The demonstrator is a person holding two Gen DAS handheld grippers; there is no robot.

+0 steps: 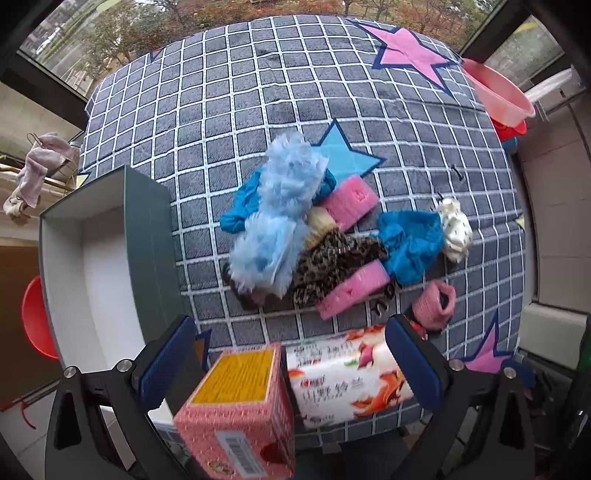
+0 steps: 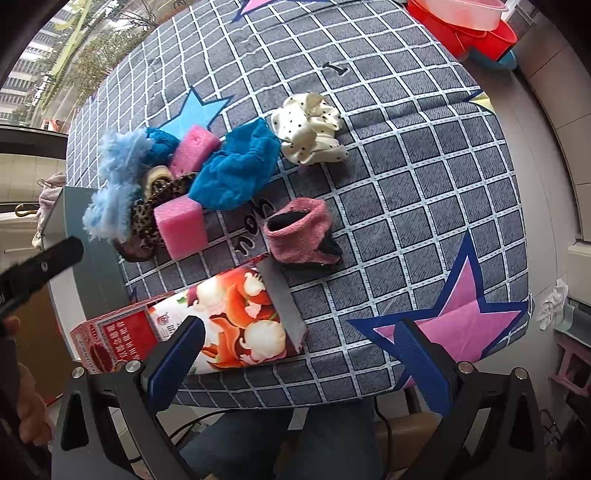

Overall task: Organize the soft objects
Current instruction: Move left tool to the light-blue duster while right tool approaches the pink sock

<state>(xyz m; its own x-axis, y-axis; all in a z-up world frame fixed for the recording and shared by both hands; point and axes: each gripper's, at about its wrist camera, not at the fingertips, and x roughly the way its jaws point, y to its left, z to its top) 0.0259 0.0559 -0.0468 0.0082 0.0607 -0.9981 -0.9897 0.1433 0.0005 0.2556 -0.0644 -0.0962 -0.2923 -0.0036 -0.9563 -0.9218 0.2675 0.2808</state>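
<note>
A pile of soft things lies mid-table: a fluffy light-blue piece (image 1: 280,210) (image 2: 114,184), blue cloths (image 1: 412,243) (image 2: 238,168), two pink sponges (image 1: 351,201) (image 1: 351,291) (image 2: 181,227), a leopard scrunchie (image 1: 328,266) (image 2: 155,206), a white dotted scrunchie (image 1: 456,229) (image 2: 310,129) and a pink sock (image 1: 434,302) (image 2: 299,232). An open grey box with a white inside (image 1: 92,258) stands at the left. My left gripper (image 1: 291,365) is open above a pink carton (image 1: 240,410) and a tissue pack (image 1: 347,380) (image 2: 236,325). My right gripper (image 2: 299,362) is open and empty at the table's front edge.
The table carries a grey checked cloth with stars (image 1: 258,92) (image 2: 424,184). Pink and red basins (image 1: 498,99) (image 2: 476,26) sit at the far right corner. A red bowl (image 1: 35,317) lies left of the box. Small dark clips (image 1: 384,299) (image 2: 336,68) lie on the cloth.
</note>
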